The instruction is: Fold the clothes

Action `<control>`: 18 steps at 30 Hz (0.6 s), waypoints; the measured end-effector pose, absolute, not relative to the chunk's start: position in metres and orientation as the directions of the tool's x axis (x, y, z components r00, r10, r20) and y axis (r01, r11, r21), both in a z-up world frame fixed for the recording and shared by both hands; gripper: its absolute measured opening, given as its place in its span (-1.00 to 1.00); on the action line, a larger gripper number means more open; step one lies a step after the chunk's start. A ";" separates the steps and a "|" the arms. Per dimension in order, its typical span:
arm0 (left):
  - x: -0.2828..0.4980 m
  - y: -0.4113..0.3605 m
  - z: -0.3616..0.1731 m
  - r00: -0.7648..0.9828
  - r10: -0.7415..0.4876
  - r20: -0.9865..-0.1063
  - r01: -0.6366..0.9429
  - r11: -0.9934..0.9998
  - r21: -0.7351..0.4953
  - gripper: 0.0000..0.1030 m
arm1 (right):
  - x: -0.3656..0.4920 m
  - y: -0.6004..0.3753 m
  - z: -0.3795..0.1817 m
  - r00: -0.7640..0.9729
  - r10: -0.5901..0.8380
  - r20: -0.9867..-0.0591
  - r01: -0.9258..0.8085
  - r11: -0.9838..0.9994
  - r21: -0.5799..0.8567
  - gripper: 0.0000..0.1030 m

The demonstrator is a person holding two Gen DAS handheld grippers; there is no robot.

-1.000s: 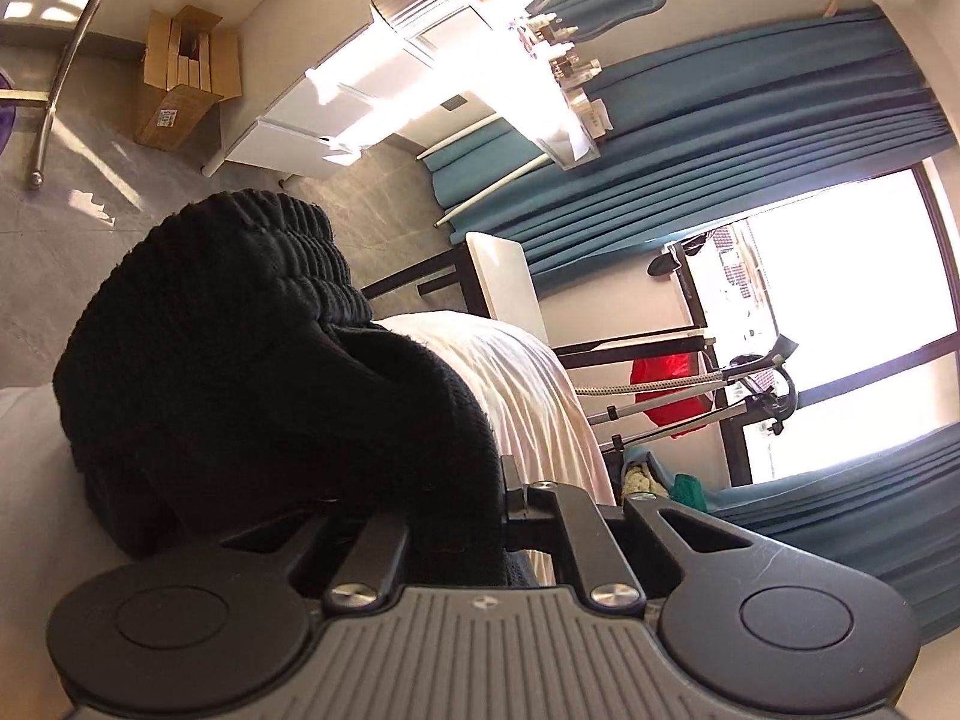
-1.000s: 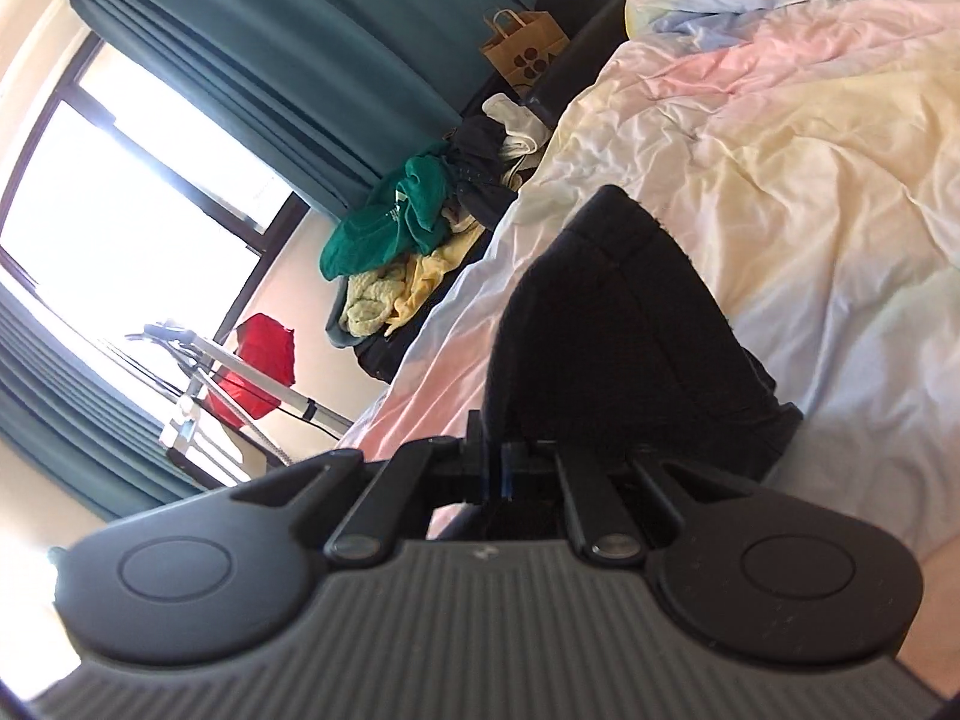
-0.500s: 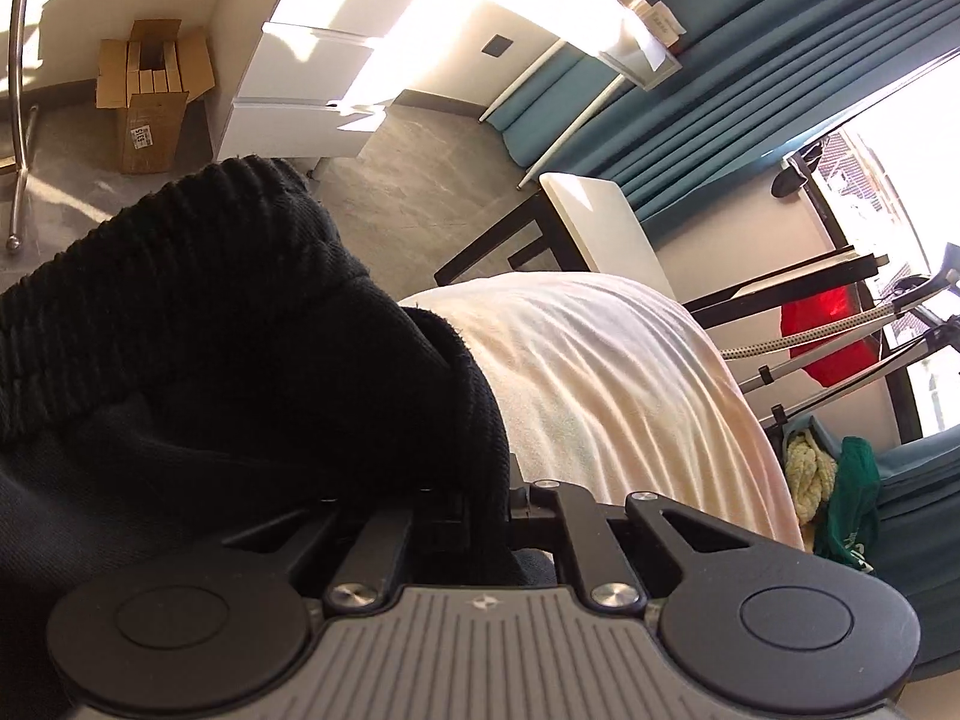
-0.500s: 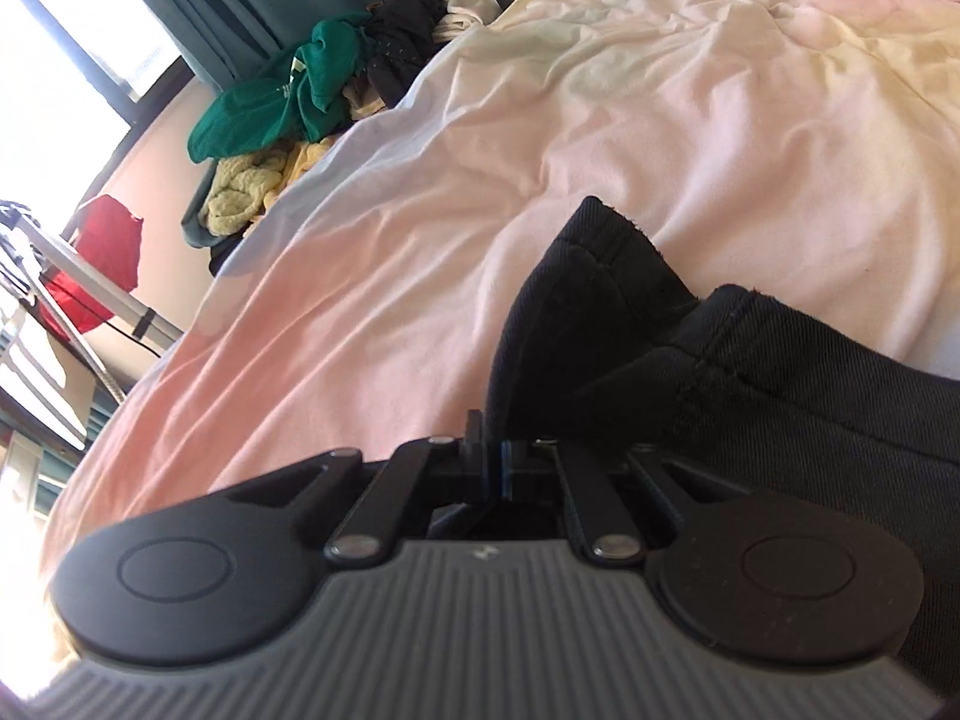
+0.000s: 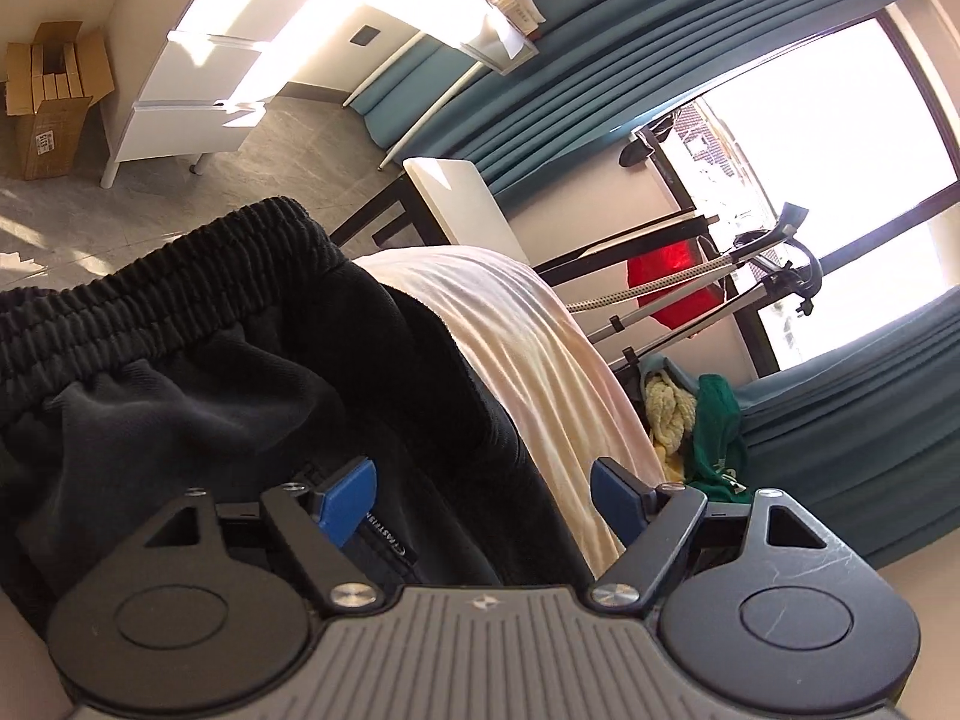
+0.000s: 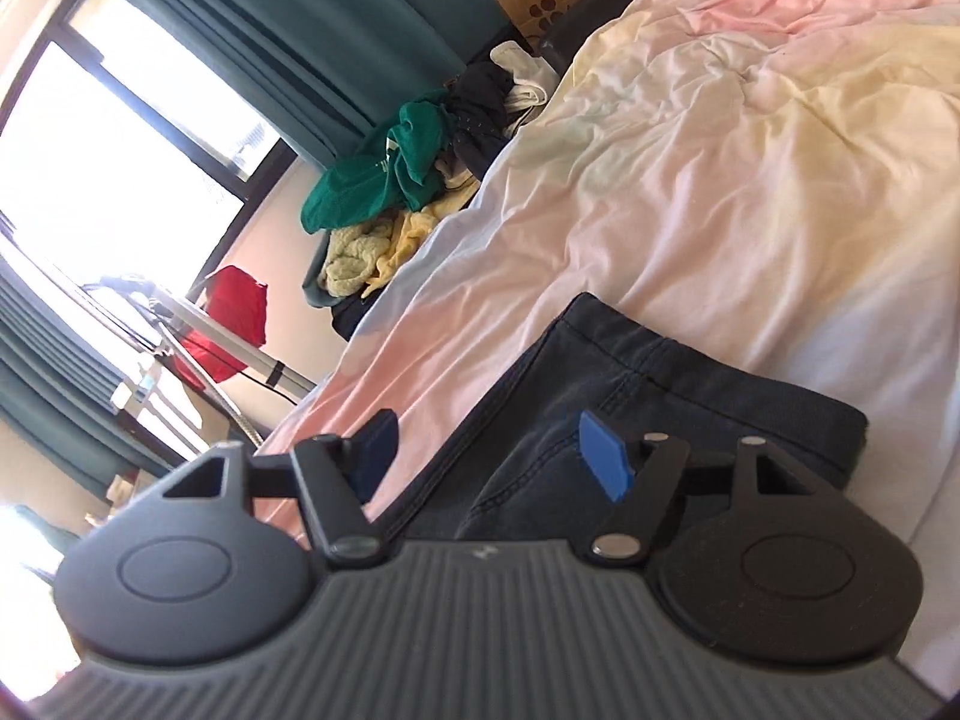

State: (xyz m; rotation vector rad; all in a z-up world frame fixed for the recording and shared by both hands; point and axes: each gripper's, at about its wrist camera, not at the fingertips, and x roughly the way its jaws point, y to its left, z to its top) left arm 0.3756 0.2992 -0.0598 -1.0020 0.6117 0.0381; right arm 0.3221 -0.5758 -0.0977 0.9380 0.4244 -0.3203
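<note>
A pair of black pants with a ribbed elastic waistband lies on the pale bed sheet. My left gripper is open just over the cloth near the waistband, its blue pads apart and holding nothing. In the right wrist view the hem end of the pants lies flat on the sheet. My right gripper is open above that end, and it holds nothing.
A pile of green, yellow and dark clothes sits beside the bed near the teal curtains. A white chair, white drawers and a cardboard box stand on the grey floor. A metal stand with a red bag is by the window.
Both grippers were shut on the black pants and lowered them onto the bed. Now both have opened and let go, and the pants lie on the sheet.
</note>
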 end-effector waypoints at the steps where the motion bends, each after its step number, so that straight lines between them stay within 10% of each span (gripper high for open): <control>1: 0.360 0.302 -0.060 0.835 -0.257 -0.486 -0.303 0.522 -0.797 0.58 | 0.307 -0.575 -0.097 0.875 -0.077 -0.478 0.439 0.543 0.716 0.49; 18: 0.247 0.336 -0.167 0.818 -0.214 -0.535 -0.511 0.160 -0.845 0.79 | 0.283 -0.547 -0.185 0.842 0.091 -0.532 0.471 0.355 0.807 0.50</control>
